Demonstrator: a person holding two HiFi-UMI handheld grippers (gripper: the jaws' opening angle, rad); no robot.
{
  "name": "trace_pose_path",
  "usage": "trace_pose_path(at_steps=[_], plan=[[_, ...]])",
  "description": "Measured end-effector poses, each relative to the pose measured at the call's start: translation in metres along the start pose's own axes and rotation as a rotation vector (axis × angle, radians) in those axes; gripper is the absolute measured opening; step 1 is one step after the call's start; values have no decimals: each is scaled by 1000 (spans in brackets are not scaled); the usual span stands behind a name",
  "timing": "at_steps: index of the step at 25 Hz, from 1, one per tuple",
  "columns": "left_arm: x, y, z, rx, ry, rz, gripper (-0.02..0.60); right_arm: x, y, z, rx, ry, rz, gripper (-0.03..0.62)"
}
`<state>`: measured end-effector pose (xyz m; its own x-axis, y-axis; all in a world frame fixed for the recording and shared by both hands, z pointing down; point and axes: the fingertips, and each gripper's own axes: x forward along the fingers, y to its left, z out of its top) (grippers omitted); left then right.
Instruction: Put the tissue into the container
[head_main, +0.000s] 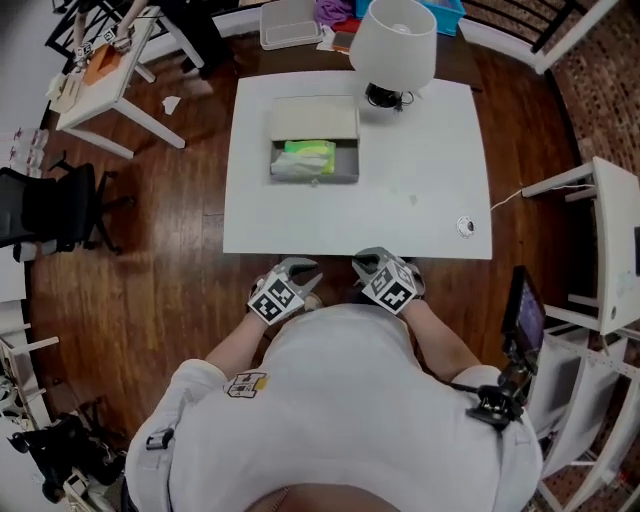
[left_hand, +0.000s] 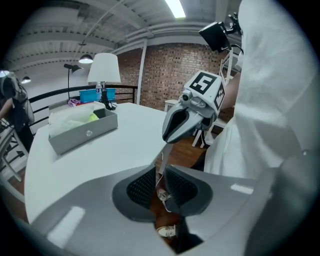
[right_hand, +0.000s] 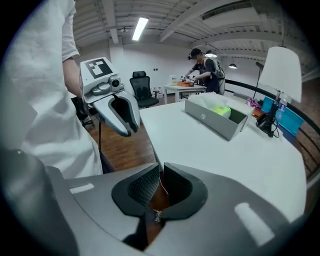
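L claw (head_main: 306, 269), R claw (head_main: 364, 263) closed, empty, by table (head_main: 420, 205) edge; lamp (head_main: 393, 42) behind container (head_main: 316, 178)

White shirt (head_main: 330, 420); grey left tool (head_main: 303, 270) and right tool (head_main: 368, 262), black-and-white marker cubes (head_main: 275, 298).

One white table (head_main: 420, 170) carries one grey container (head_main: 330, 179), one lamp (head_main: 393, 40) with a white shade, and one small round object (head_main: 466, 226). One green-and-white tissue pack (head_main: 305, 155) lies in the container. There are two tools, the left tool (head_main: 303, 268) and the right tool (head_main: 368, 262). Around the room are one black office chair (head_main: 55, 205) and two white side tables, the left side table (head_main: 110, 95) and the right side table (head_main: 615, 240). Beyond the table are two plastic bins, the clear bin (head_main: 290, 22) and the blue bin (head_main: 447, 12). One person (right_hand: 205, 67) stands in the background.
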<state>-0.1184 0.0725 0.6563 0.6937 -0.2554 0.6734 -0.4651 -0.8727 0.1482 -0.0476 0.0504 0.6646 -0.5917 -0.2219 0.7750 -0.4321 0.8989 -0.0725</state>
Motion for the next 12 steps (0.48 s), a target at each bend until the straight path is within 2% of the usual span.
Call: trace_pose_path(at_steps=[4,12], plan=[[-18,-18,-21,11,-8,-40,60,9,21,2,58,-2,-50,2],[-38,-27,-48,-24,-44,-41,60,23,64,-5,61,40,-45,0]])
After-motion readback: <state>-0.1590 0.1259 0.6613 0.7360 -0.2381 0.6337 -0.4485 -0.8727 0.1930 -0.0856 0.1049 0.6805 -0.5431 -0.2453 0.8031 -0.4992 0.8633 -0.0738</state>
